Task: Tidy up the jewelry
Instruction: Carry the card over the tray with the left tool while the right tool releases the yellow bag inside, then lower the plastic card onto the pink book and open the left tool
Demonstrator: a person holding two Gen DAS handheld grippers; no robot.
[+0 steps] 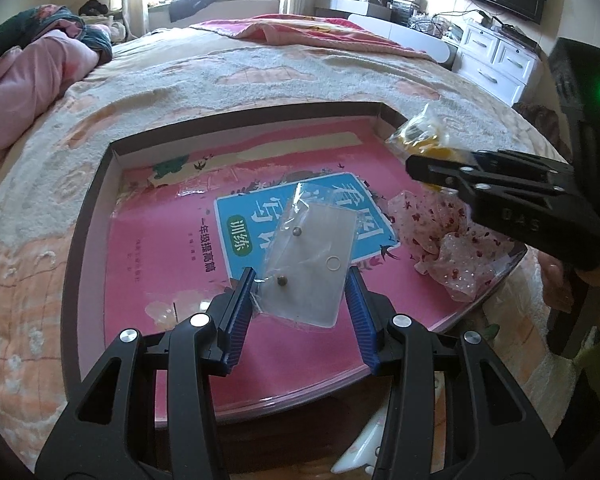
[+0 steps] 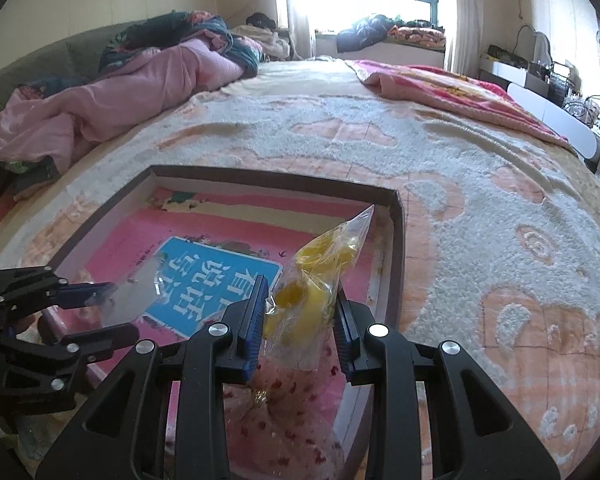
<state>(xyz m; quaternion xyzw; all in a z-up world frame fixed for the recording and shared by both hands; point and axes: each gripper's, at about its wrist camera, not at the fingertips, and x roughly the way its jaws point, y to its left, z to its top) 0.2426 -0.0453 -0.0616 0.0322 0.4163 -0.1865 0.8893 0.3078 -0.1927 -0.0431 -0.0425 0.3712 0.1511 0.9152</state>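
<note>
We hold the left tongs [image 1: 301,280] over the shallow box [image 1: 88,216] that lies on the bed [image 1: 220,76]. Their blue pads [image 1: 242,300] pinch a clear flat pouch [image 1: 311,264] by its edges. The pouch is rectangular and glossy, with two small dark round studs [image 1: 297,231] seen through the plastic and a faint ring mark near one side. We cannot tell whether the studs are earrings or snaps. It hangs just above the pink book cover with the blue label [image 1: 256,216] inside the box.

The right tongs [image 2: 300,296] grip a second clear bag [image 2: 319,276] by its lower part. This bag is crumpled, pointed at the top corner, and filled with yellow pieces; their exact kind is unclear. It is raised over the right side of the box, near the box wall [image 2: 397,248]. A sheer floral cloth [image 1: 447,232] with red specks lies in the box just below the right tongs.
</note>
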